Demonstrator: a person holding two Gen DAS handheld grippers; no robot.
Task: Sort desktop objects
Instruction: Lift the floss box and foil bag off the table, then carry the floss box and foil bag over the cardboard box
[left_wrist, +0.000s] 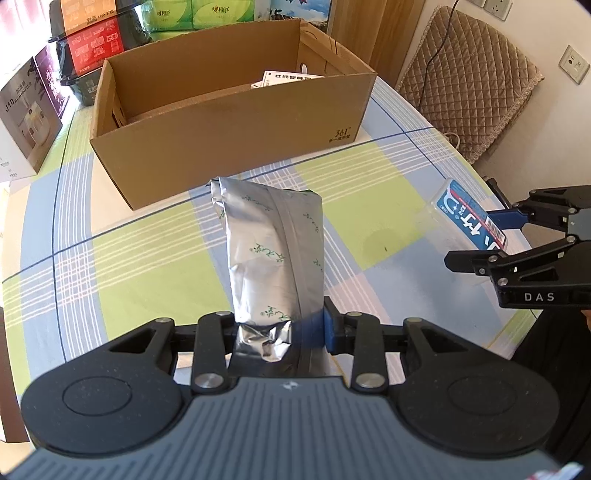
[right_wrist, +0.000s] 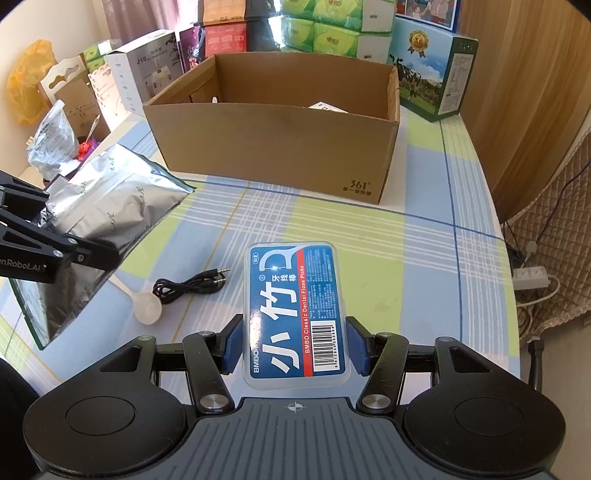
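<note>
Above the checked table, my left claw pinches a foil pouch; my right claw pinches a floss box. Bare cloth separates both from the open carton.

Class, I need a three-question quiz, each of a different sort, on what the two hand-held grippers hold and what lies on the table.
1. True or false: the left hand-held gripper holds the silver foil pouch.
2. The right hand-held gripper holds: A spoon, B floss pick box, C cable.
3. Name the black item beside the white spoon.

Key: 1 true; 2 B; 3 the audio cable.
</note>
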